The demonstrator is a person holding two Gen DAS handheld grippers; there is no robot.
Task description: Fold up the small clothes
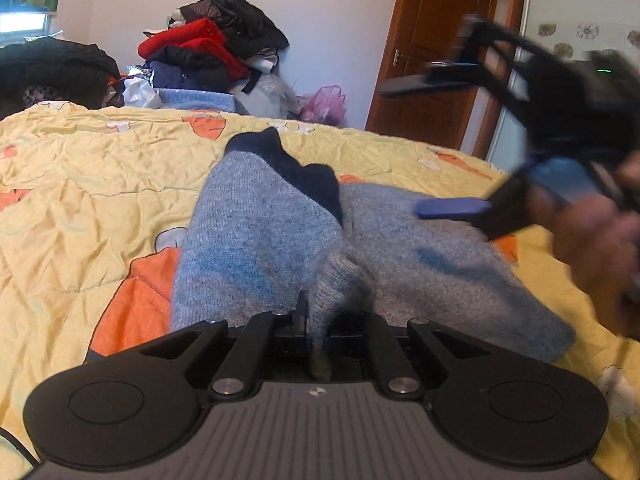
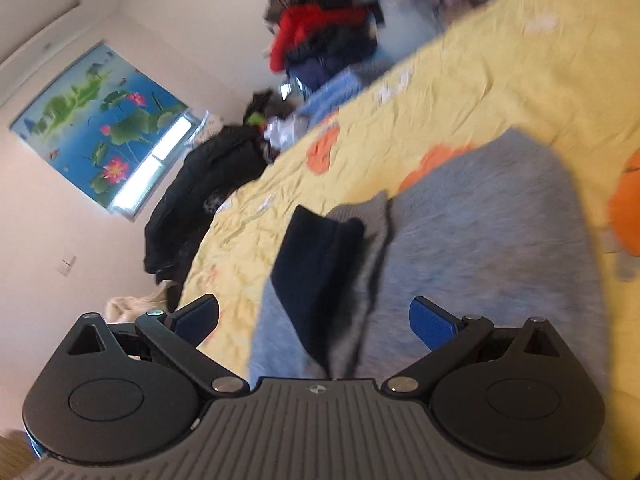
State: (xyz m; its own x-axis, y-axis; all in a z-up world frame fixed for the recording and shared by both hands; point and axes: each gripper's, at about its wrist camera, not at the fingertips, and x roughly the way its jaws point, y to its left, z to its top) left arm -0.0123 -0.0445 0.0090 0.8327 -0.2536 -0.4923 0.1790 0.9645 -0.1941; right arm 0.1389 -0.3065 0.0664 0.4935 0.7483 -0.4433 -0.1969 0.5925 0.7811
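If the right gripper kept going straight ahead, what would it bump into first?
Most likely the grey sweater on the yellow bedspread. The open right gripper points at its dark blue collar, though blur makes depth uncertain.

Crumpled yellow quilted bedspread with orange patches [image 1: 100, 168], bearing a grey-blue knitted garment with dark navy trim [image 1: 256, 236] directly ahead of the fingers.

A yellow quilt [image 1: 100, 168] with orange prints covers the bed. Behind it, a heap of red, black and navy clothes [image 1: 212, 44] rises against a pale wall [image 1: 328, 20]. A brown wooden door [image 1: 444, 40] stands at right. A lotus-print blind [image 2: 100, 120] covers what seems a window, daylight glowing beneath.
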